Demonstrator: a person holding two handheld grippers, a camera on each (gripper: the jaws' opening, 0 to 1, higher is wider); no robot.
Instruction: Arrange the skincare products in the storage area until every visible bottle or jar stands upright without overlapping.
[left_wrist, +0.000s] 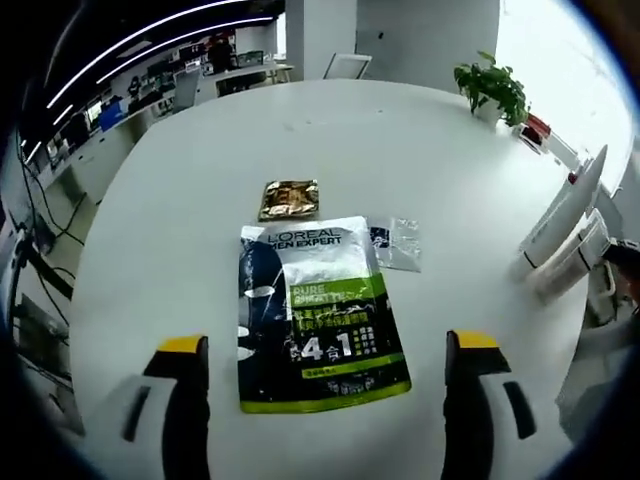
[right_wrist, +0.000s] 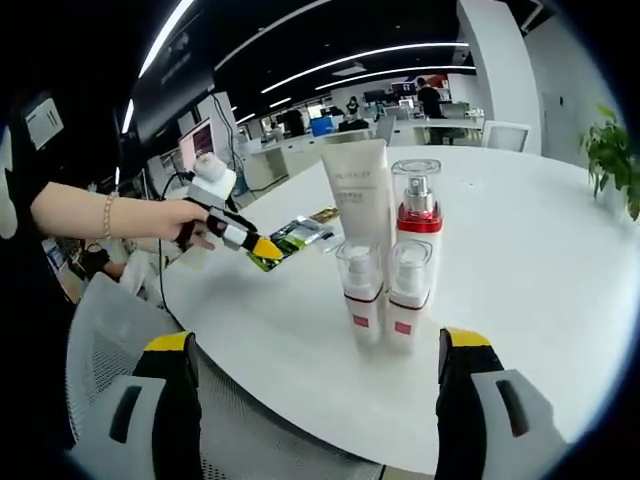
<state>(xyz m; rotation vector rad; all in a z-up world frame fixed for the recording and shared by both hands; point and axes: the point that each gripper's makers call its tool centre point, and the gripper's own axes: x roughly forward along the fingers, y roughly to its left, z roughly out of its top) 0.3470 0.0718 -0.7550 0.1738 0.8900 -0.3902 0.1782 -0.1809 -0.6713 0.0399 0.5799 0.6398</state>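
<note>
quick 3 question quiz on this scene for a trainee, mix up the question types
1. True or false: the green and black pouch stands upright.
2. How many items stand in the cluster by the white tube?
   A. two B. four C. six
3. Fill in: the left gripper shows in the right gripper view, held by a person's ____.

Key
1. False, it lies flat on the white table.
2. B
3. hand

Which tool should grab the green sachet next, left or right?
Left. The green sachet lies flat right ahead, between the open left tool's jaws. The right tool, also open, faces the upright bottles instead.
</note>
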